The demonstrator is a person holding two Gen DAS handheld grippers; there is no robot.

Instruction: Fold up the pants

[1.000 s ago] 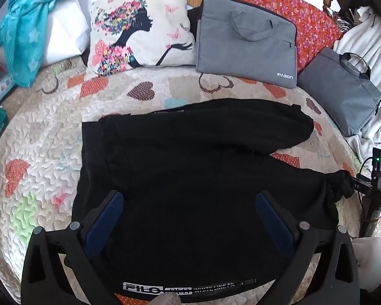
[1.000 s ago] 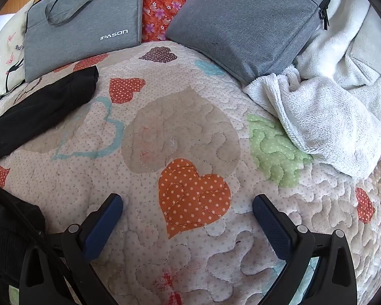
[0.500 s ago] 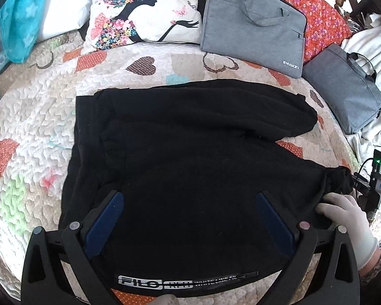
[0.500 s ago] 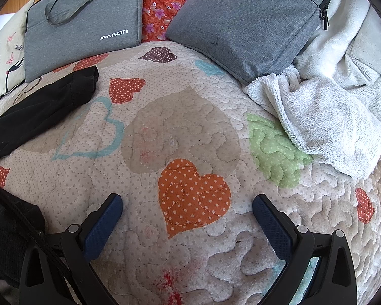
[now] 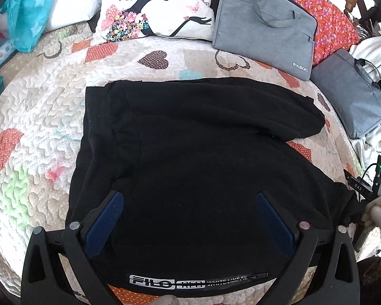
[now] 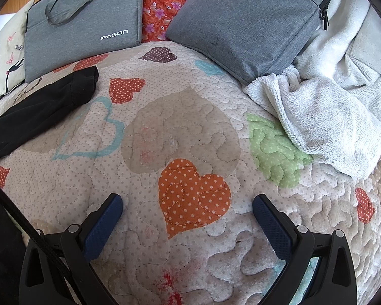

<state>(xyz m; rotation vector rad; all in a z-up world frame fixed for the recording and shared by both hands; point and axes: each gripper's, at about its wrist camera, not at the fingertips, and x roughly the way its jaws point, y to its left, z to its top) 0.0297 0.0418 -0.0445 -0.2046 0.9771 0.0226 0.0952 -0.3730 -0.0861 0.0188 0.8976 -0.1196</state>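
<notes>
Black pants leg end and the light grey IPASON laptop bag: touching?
Apart. In the right wrist view, quilt shows between the black pants leg end and the light grey IPASON laptop bag.

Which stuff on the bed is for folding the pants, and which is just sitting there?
For the job:
black pants
left gripper, open above the pants
right gripper, open over the quilt

Just lying about:
two grey laptop bags
printed pillow
white towel
teal cloth
</notes>
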